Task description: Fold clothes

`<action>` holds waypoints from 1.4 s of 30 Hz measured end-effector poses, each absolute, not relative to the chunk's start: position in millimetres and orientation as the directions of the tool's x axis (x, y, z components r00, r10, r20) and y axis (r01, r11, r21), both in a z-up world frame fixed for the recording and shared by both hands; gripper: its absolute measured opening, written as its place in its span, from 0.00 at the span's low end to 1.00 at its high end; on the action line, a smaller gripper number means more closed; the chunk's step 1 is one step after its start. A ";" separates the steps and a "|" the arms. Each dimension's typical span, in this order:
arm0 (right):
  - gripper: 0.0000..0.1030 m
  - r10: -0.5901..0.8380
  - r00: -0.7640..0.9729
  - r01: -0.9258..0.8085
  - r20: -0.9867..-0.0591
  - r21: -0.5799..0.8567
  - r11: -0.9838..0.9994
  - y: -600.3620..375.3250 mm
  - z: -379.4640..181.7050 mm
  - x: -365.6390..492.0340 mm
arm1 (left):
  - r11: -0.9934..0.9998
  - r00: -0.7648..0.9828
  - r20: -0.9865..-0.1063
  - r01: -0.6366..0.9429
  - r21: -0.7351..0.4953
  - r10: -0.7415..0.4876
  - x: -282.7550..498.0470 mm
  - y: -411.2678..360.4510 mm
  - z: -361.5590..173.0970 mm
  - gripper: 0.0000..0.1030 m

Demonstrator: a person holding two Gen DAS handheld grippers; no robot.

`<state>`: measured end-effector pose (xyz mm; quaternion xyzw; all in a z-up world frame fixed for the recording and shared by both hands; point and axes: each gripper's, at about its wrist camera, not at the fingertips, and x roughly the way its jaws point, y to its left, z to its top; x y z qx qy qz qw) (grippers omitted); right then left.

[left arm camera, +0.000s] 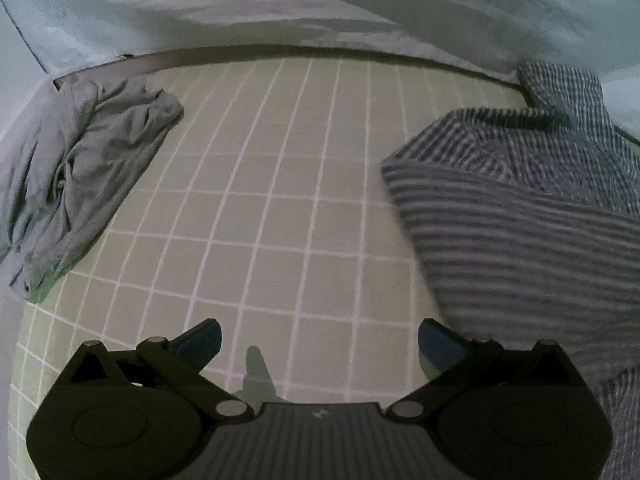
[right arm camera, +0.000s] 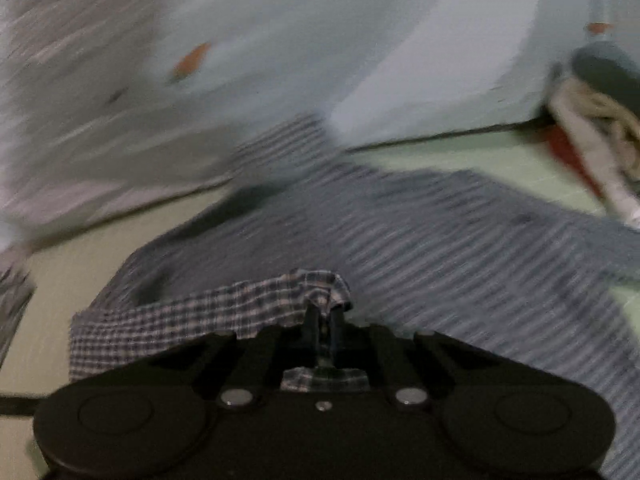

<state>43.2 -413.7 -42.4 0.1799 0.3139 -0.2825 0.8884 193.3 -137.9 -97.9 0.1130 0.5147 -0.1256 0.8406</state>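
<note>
Slippage threatens the right gripper (right arm camera: 323, 320), whose jaws are clamped on only a thin pinch of the striped shirt (right arm camera: 440, 240), spread on the grid mat (left arm camera: 260, 200); a fast pull could free it. Left gripper (left arm camera: 320, 344), jaws apart, holds nothing beside the shirt's edge.

Left gripper (left arm camera: 319, 344): matte black body, two round housings with faint raised discs at either side, ribbed grey centre panel bearing a small pale logo. Black linkage bars pinned with silver-grey round rivets. Fingers (left arm camera: 200, 342) black with dark blue pads on inner faces. Right gripper (right arm camera: 324, 322): same black body, twin round housings, silver rivets at linkage pivots, one small silver screw at centre. Fingers (right arm camera: 310, 320) narrow, dark.
</note>
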 end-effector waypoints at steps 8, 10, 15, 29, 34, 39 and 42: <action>0.05 -0.508 0.554 0.738 -0.659 0.107 0.667 -524.3 -59.9 28.4 | 0.963 0.462 -0.886 0.257 0.087 -0.043 171.4 -156.4 -93.4 1.00; 0.06 -0.508 0.538 0.745 -0.672 0.097 0.660 -530.1 -66.1 28.2 | 0.967 0.459 -0.888 0.239 0.089 -0.032 163.4 -157.6 -93.4 1.00; 0.17 -0.510 0.496 0.762 -0.703 0.071 0.644 -544.6 -81.7 27.6 | 0.975 0.459 -0.888 0.202 0.095 -0.008 140.5 -151.8 -90.3 1.00; 0.86 -0.474 0.561 0.690 -0.679 0.068 0.720 -388.9 -44.4 -32.1 | 0.958 0.489 -0.864 0.285 0.029 -0.119 98.6 -62.8 -69.3 1.00; 0.89 -0.421 0.591 0.654 -0.689 0.104 0.749 -281.0 -45.7 -42.8 | 0.930 0.472 -0.857 0.367 -0.023 -0.207 93.3 -25.3 -67.4 1.00; 0.89 -0.372 0.615 0.606 -0.695 0.114 0.787 -188.9 -53.7 -43.9 | 0.895 0.454 -0.847 0.443 -0.056 -0.277 99.7 8.5 -58.1 1.00; 0.86 -0.354 0.621 0.587 -0.700 0.115 0.801 -147.5 -57.7 -44.5 | 0.873 0.461 -0.835 0.486 -0.046 -0.301 102.9 28.1 -50.2 1.00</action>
